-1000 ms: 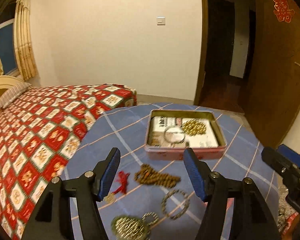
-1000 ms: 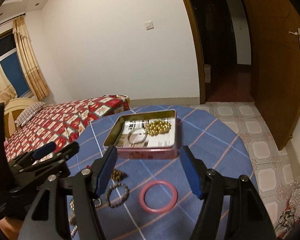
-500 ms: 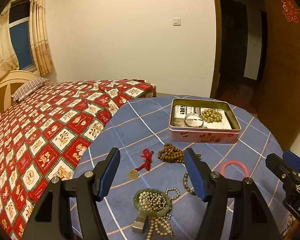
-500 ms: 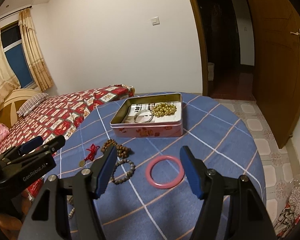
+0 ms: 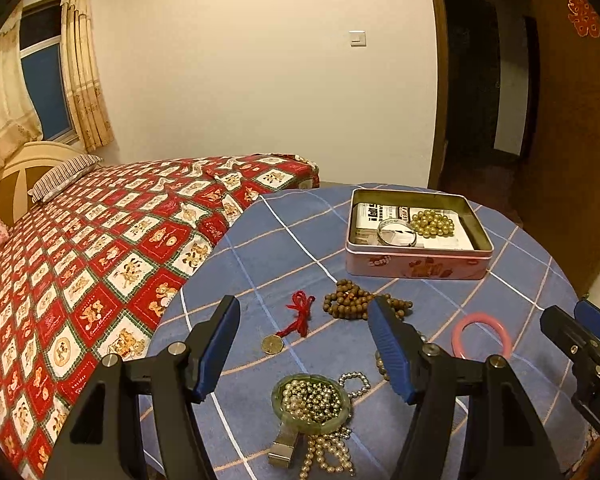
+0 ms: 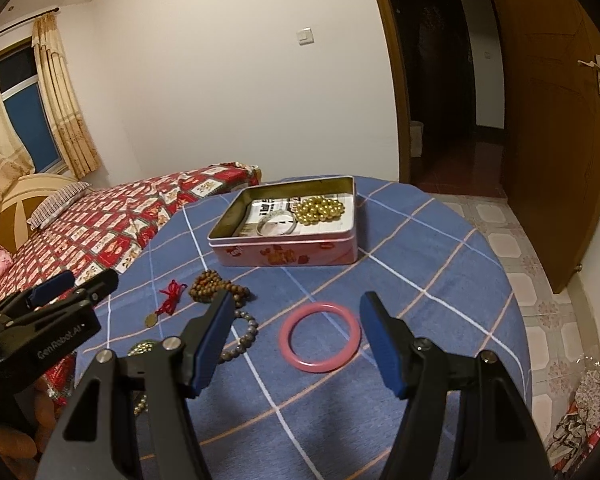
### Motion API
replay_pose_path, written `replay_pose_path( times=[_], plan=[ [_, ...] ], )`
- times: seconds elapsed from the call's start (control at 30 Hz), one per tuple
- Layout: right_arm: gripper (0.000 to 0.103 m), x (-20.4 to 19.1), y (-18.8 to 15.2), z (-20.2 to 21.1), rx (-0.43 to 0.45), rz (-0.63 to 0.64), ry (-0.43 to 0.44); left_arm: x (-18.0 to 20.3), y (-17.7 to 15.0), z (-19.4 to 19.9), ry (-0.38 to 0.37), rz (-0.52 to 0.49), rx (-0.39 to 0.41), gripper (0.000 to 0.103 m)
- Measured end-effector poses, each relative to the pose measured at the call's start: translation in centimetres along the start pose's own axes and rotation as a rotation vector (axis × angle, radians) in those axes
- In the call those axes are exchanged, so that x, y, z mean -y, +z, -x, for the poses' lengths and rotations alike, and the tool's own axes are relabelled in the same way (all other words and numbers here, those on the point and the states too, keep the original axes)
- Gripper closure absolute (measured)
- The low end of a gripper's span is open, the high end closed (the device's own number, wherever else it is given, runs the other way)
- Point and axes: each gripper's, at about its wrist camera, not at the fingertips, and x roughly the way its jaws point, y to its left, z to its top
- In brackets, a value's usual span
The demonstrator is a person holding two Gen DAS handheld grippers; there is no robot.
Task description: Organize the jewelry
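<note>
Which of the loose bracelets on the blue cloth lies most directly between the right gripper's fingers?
The pink bangle. It is a smooth solid ring lying flat between the open right gripper fingers, while the brown wooden beads and grey bead bracelet lie off to its left.

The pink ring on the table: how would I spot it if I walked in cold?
Find the round table with the blue checked cloth, then the pink tin on it. The pink ring lies flat on the cloth, nearer than the tin. Everything beside it is beaded or corded; it alone is one smooth, solid hoop.
</note>
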Motion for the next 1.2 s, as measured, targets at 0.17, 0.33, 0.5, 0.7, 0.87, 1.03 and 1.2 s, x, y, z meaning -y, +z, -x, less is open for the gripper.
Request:
replay_pose_path(
  times=[0.17,0.33,0.5,0.7,0.87,1.03,1.2],
  plan=[
    [0.034,0.5,0.2,-0.6,-0.014,-0.008,-0.009,-0.1,-0.2,-0.6,0.0,-0.004,-0.014,0.036],
    [0.034,1.2,-0.3,-1.6,-0.044,-0.002,-0.057,-1.6,-1.1,-1.4,-0.059,0.026,-0.046,0.036],
    [0.039,2.8,-1.0,-2.4,-0.078,-0.009,-0.087,-5.3,-4.0,-2.6,-0.09,0.054,-0.099,0.036],
    [0.04,3.8,-1.5,-3.4,-0.114,-0.023,-0.1,-7.9,-6.6,-3.3,-0.135,0.088,-0.16,0.036],
    [0.04,3.4,-1.8,-4.1,-0.133,-0.013,-0.097,-6.8,-6.7,-3.8,-0.203,0.07,-0.171,0.036],
    [0.044,3.8,-1.7,-4.4,-0.144,-0.022,-0.104,-5.3,-6.3,-4.9,-0.203,0.039,-0.201,0.04],
    [0.044,4.3,-1.5,-4.4,-0.143,-0.033,-0.107,-6.4,-6.6,-5.9,-0.262,0.142,-0.255,0.063]
  ],
)
